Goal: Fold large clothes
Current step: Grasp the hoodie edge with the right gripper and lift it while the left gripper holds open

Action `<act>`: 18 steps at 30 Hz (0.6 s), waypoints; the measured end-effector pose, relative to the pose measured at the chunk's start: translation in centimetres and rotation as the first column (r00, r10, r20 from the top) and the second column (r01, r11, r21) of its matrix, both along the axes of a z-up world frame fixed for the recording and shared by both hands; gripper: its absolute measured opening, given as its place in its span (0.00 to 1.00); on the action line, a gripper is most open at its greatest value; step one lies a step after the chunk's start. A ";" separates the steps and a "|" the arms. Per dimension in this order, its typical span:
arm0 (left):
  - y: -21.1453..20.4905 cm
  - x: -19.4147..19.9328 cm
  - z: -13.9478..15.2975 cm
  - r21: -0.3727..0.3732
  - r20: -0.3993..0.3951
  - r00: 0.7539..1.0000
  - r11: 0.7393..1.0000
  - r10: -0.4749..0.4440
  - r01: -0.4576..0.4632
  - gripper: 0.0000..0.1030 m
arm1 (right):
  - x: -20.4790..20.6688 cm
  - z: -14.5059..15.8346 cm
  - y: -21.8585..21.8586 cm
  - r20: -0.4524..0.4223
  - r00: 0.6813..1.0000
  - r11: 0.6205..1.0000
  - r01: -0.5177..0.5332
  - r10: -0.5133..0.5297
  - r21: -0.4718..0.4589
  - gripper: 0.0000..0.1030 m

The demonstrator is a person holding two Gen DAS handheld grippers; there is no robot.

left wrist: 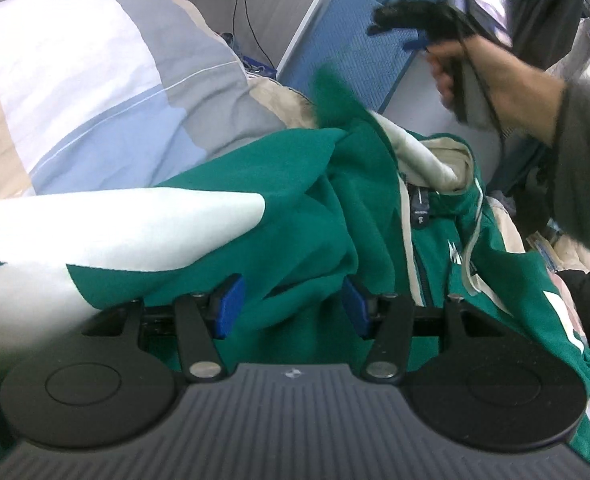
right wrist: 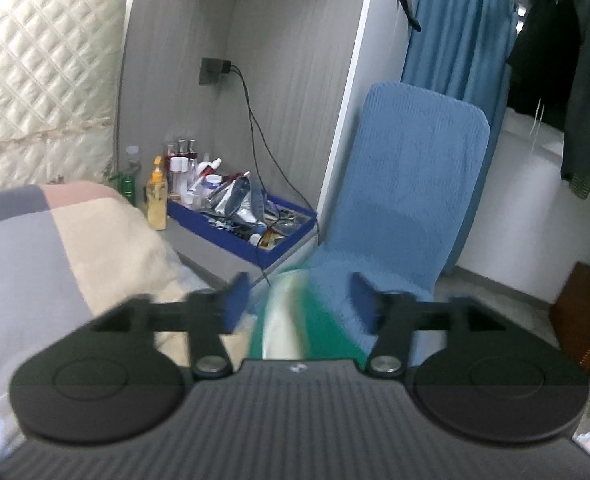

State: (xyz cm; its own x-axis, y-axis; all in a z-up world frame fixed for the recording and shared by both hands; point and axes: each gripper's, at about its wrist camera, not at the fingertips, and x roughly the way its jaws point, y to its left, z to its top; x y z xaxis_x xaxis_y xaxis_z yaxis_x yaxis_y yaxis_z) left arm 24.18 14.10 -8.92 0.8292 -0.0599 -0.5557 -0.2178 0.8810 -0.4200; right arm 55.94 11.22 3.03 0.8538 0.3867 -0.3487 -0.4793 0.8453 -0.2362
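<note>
My left hand-held gripper stands apart over the green and white jacket bunched on the bed, cloth between its pads, unpinched. My right hand-held gripper gapes wide, a blurred green sleeve loose between its jaws.

Left gripper: dark ribbed housing, two round black discs either side, black linkage arms on silver pivot screws, blue pads on fingertips, small pale logo centred on housing edge. Right gripper: same build, same blue pads, same silver screws. In left wrist view, right hand with grey knit sleeve at wrist; thin black cable running across hand.
</note>
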 end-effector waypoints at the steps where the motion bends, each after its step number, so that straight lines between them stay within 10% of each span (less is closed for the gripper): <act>1: 0.1 -0.2 0.1 -0.005 -0.001 1.000 1.000 0.002 -0.002 0.58 | -0.2 -0.1 -1.2 -0.016 1.000 1.000 0.007 -0.007 0.011 0.60; 10: -0.1 -0.7 0.5 -0.009 -0.022 1.000 1.000 0.015 -0.016 0.58 | -0.6 -3.7 -12.5 -0.128 0.941 0.950 0.311 -0.312 -0.028 0.60; 18: -0.8 -0.8 0.0 0.026 -0.031 1.000 1.000 0.002 -0.002 0.58 | 0.3 -8.4 -13.7 -0.225 0.921 0.948 0.305 -0.318 -0.094 0.48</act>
State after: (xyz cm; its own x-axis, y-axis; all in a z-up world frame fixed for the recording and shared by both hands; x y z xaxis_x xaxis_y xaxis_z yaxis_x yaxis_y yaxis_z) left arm 23.41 13.31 -8.90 0.8116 -0.0436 -0.5825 -0.2323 0.8909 -0.3903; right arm 56.26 -2.53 -5.37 0.8194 0.0886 -0.5663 -0.2413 0.9495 -0.2004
